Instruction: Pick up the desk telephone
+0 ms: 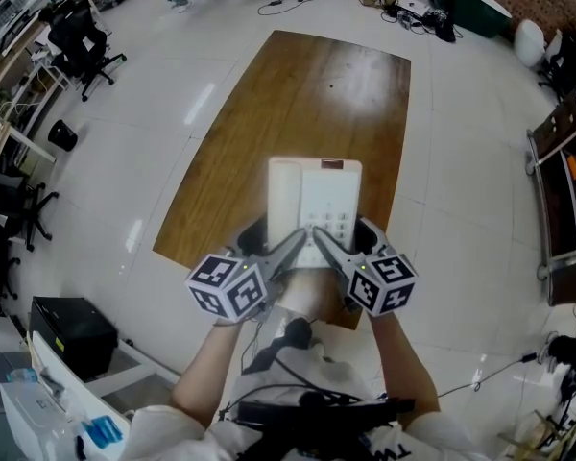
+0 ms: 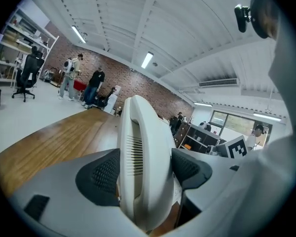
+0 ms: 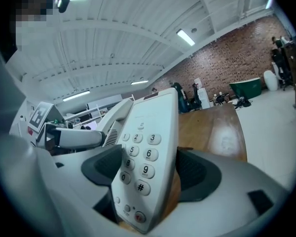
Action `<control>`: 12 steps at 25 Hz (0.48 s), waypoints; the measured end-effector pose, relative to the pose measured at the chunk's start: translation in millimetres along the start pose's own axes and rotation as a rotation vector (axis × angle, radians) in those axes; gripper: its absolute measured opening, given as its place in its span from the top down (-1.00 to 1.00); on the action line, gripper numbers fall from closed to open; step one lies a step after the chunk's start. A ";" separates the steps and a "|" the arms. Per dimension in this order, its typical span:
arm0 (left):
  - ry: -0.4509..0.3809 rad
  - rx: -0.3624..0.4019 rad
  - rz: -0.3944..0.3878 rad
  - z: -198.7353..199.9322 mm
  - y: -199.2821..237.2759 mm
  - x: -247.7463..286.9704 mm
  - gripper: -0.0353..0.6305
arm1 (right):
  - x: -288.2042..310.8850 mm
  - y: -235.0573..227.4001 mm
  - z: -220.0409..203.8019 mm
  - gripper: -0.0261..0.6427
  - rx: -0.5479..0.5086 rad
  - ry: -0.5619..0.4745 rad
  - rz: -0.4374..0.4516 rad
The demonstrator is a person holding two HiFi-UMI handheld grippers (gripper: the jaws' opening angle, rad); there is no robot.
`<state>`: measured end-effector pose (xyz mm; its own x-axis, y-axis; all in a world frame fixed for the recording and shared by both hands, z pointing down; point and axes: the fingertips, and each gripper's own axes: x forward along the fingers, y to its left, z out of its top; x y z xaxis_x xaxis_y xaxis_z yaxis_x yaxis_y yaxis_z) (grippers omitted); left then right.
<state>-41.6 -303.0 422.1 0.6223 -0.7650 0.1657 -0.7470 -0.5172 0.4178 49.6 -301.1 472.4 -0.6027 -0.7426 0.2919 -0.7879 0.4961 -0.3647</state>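
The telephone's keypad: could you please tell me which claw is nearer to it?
Right. The right claw is shut on the desk telephone at the keypad edge; the left claw clamps its handset side, away from the keys.

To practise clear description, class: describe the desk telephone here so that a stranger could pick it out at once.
Find the long wooden table on the pale floor. Over its near end, the left tool and the right tool each clamp a white desk telephone. Unlike the grey tools beside it, it is plain white, with a handset on its left and a number keypad on its right.
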 end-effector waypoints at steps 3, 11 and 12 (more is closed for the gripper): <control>-0.002 -0.028 0.004 -8.7 -2.0 -6.9 -0.06 | -6.4 3.4 -5.5 -0.14 -0.019 0.006 -0.005; -0.017 -0.032 -0.014 -21.6 -22.0 -23.4 -0.06 | -33.7 11.6 -13.1 -0.14 -0.057 -0.032 -0.023; -0.022 -0.032 -0.015 -21.9 -24.2 -25.8 -0.06 | -36.5 13.3 -13.0 -0.14 -0.062 -0.041 -0.024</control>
<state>-34.5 -262.3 427.3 0.6280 -0.7656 0.1395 -0.7294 -0.5167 0.4484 59.5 -261.6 468.3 -0.5793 -0.7714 0.2633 -0.8089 0.5043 -0.3022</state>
